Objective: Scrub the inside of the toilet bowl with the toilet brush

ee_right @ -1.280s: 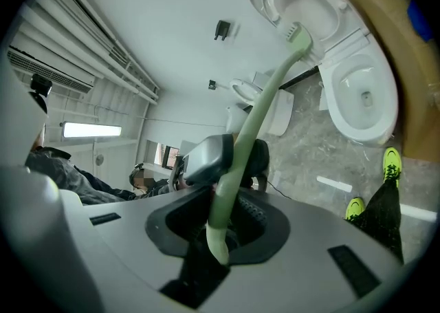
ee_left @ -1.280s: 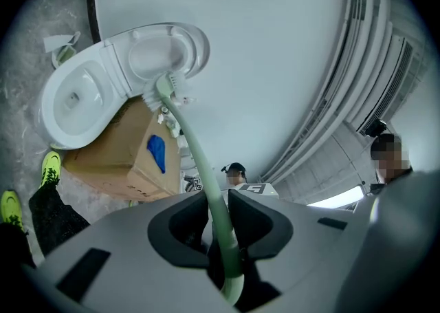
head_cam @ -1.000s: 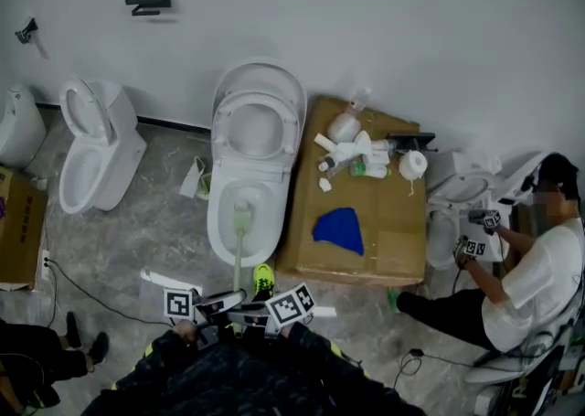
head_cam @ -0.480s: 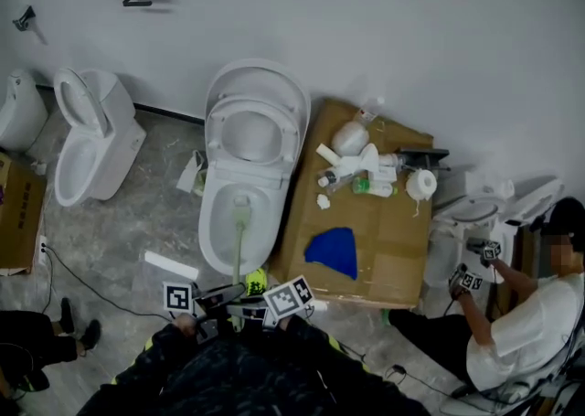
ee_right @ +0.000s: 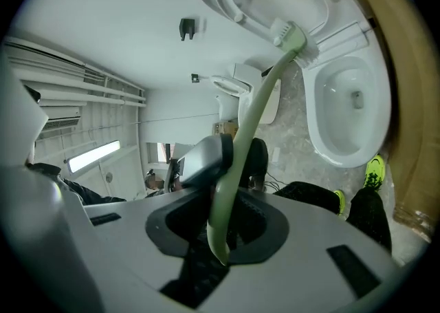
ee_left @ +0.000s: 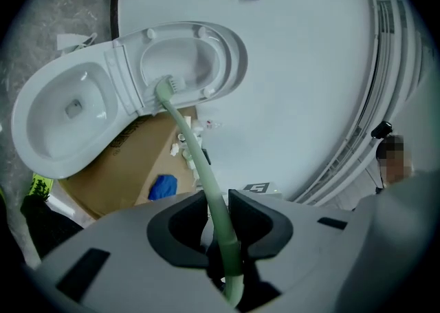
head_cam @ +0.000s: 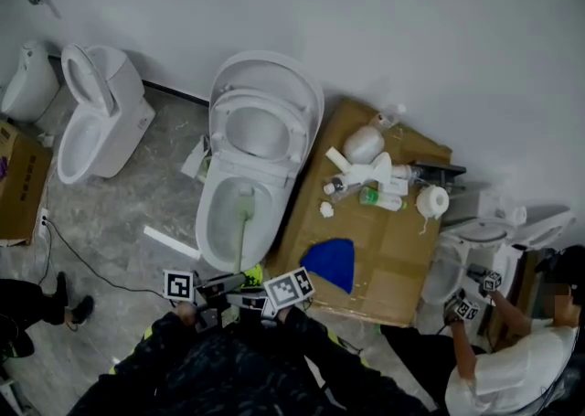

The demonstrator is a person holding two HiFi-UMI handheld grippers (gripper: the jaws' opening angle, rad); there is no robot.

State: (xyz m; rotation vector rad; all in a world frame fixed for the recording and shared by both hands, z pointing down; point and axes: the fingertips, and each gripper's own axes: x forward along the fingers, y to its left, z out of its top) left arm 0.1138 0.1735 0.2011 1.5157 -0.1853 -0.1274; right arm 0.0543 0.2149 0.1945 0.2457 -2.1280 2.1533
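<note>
Where the brush is: the long pale green toilet brush (head_cam: pixel 241 233) reaches from your grippers down into the white toilet bowl (head_cam: pixel 207 222). Its bristle end sits inside, close to the back wall, just under the hinge of the raised seat.
Left gripper: your left gripper (ee_left: pixel 217 203) is squeezed tight on the brush handle. The handle runs right between its two dark jaws.
Right gripper: your right gripper (ee_right: pixel 223 219) is clamped on the same handle, at the very end of it. The tip of the handle pokes out past the jaws.
Both grippers: they sit close together, just in front of the bowl's near edge.
Lid and seat: both are tipped up, so the bowl is wide open for you.
What changed: a second ago the bristle end was nearer the middle of the bowl. Now it has slid a little toward the back. Your head has turned too, so the whole room looks shifted.
What it means: I think you are in the middle of a scrub stroke. The back of the bowl is getting brushed now, and the sides and front likely need strokes too.
</note>
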